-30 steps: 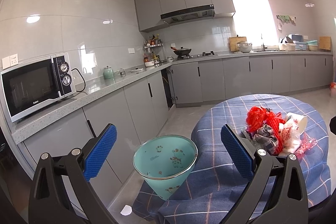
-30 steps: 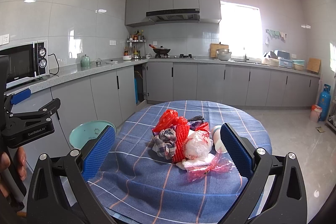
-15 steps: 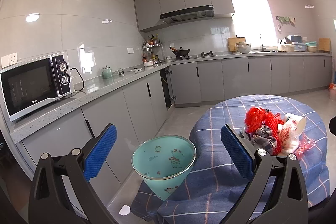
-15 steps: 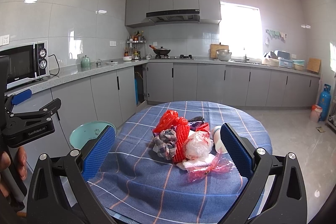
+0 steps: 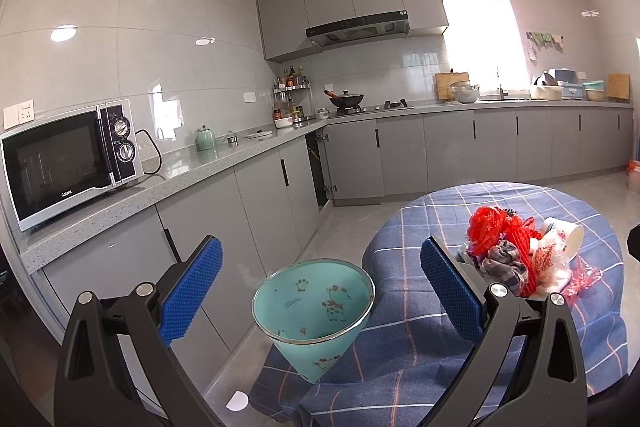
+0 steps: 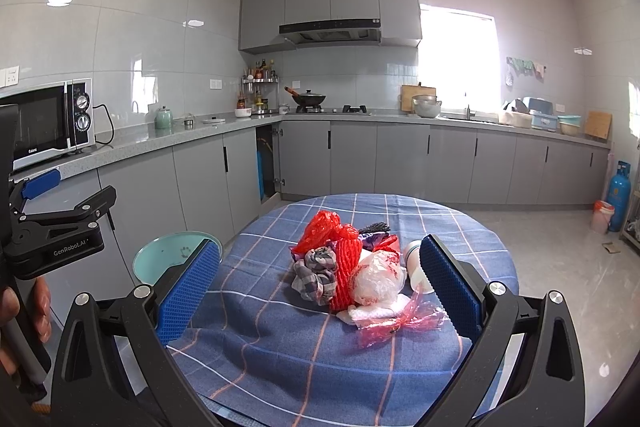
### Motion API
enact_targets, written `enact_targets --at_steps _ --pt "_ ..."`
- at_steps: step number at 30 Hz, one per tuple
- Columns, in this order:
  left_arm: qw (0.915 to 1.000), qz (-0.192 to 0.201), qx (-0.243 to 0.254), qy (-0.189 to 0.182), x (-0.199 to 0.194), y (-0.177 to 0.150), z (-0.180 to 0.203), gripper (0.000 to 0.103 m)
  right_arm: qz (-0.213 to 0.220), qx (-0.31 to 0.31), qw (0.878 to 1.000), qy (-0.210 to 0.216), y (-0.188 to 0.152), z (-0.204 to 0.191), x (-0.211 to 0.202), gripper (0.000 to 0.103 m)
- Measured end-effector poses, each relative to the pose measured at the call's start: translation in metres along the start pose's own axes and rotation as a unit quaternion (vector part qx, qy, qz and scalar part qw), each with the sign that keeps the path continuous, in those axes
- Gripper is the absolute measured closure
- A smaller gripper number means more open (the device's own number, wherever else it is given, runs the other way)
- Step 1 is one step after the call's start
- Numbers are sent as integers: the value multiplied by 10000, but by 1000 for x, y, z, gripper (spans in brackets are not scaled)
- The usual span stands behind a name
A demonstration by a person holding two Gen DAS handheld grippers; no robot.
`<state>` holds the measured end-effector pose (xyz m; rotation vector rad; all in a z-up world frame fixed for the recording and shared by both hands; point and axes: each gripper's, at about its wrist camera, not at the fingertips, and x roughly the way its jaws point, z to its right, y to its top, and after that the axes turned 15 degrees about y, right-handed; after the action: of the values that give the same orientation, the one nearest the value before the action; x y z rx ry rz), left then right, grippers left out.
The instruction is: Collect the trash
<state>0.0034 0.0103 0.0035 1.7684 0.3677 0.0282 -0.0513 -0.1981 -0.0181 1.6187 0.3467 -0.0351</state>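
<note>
A pile of trash (image 6: 352, 267) lies on the round table with a blue checked cloth (image 6: 280, 339): red foam net, red plastic bag, grey checked rag, clear bag, pink wrapper (image 6: 400, 323) and a white paper cup (image 6: 416, 263). The pile also shows in the left wrist view (image 5: 516, 251). A teal trash bin (image 5: 316, 311) with animal prints stands on the floor at the table's left edge. My left gripper (image 5: 320, 287) is open and empty above the bin. My right gripper (image 6: 320, 287) is open and empty, in front of the pile.
Grey kitchen cabinets and a countertop (image 5: 180, 179) run along the left and back walls, with a microwave (image 5: 68, 163) on the left. A blue gas cylinder (image 6: 618, 195) stands at the far right. Tiled floor (image 6: 560, 267) lies beyond the table.
The left gripper has drifted slightly, so the bin sits a little more centred between its fingers. The right gripper and the trash pile have hardly moved.
</note>
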Motion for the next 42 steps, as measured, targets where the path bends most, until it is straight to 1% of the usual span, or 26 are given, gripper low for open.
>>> enact_targets --at_steps 26,27,28,31,33,36,39,42 --pt "10000 -31 51 -24 0 -1 2 5 20 15 10000 6 2 3 -2 5" --pt "10000 -44 46 -30 2 -2 2 5 -3 -11 10000 49 2 4 -2 5" --pt "9999 -110 63 -113 4 -3 4 5 -1 -27 10000 88 2 7 -2 5" --pt "9991 -332 132 -242 17 -9 10 5 5 117 9999 -105 1 26 2 5" --pt "9983 -459 268 -249 30 -18 19 5 -59 280 9990 -331 -3 44 9 5" --pt "9977 -584 262 -215 46 -29 26 5 -164 366 9973 -608 -13 65 20 6" --pt "9972 -644 288 -230 57 -37 37 5 -344 465 9957 -728 -28 83 35 14" --pt "9973 -613 317 -256 63 -42 49 5 -558 439 9946 -762 -45 89 51 22"
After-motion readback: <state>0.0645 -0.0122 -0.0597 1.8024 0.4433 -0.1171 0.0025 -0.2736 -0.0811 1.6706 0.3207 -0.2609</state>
